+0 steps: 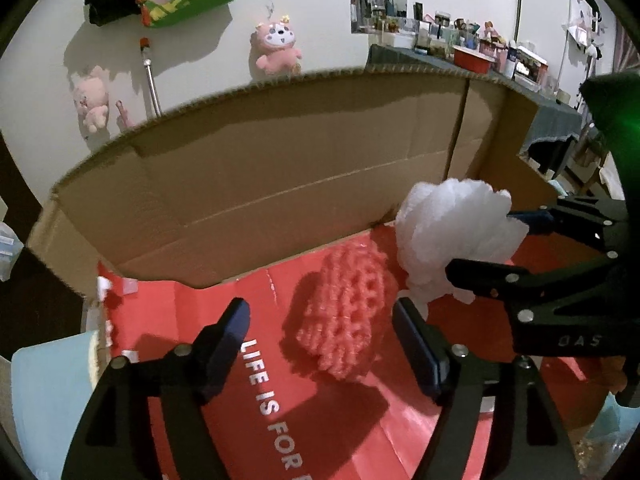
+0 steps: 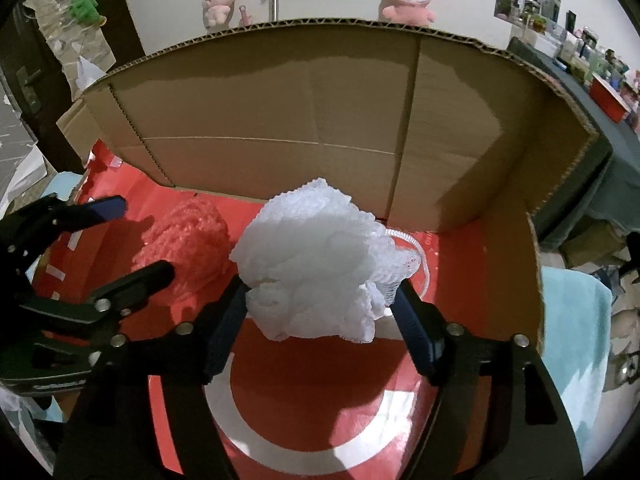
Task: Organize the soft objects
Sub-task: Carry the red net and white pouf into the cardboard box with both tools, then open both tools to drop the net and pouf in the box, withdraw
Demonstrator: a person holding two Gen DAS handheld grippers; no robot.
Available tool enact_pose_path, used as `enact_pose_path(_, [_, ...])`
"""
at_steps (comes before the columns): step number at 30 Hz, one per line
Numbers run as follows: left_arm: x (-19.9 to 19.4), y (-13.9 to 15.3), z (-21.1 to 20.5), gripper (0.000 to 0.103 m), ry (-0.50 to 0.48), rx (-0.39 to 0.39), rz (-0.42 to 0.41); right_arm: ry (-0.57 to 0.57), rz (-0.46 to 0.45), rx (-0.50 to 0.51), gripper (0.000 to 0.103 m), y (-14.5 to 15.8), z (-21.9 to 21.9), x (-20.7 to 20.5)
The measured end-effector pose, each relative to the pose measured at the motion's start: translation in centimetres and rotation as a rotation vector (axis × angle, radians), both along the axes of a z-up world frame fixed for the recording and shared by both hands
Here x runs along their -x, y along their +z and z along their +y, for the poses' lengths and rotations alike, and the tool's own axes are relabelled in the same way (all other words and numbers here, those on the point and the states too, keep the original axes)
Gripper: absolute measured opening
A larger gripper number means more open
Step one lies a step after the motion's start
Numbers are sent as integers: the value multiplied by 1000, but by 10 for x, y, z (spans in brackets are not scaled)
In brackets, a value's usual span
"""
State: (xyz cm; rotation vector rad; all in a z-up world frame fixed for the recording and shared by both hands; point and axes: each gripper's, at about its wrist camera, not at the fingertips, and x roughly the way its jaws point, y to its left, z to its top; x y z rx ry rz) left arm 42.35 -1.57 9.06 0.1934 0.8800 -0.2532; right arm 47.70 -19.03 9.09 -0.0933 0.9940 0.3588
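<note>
Right gripper (image 2: pixel 320 312) is clamped on the white mesh bath pouf (image 2: pixel 316 260), holding it just above the red printed floor of the open brown cardboard box (image 2: pixel 280 112), near the back wall. Left gripper (image 1: pixel 320 336) has its jaws spread wide with nothing between them, inside the same box. The pink mesh bath pouf (image 1: pixel 348 316) lies on the box floor, just left of the white one.

left tool (image 1: pixel 320 344): black frame, silver screws | right tool (image 2: pixel 320 312): blue pads
</note>
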Motion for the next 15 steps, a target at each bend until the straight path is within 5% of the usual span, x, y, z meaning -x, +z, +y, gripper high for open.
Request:
enact_pose_path(8, [36, 38, 8, 92, 4, 37, -70, -23, -15, -3, 74, 22, -11, 17])
enact_pose_path(15, [88, 81, 17, 98, 25, 104, -147, -31, -93, -44, 76, 69, -14, 71])
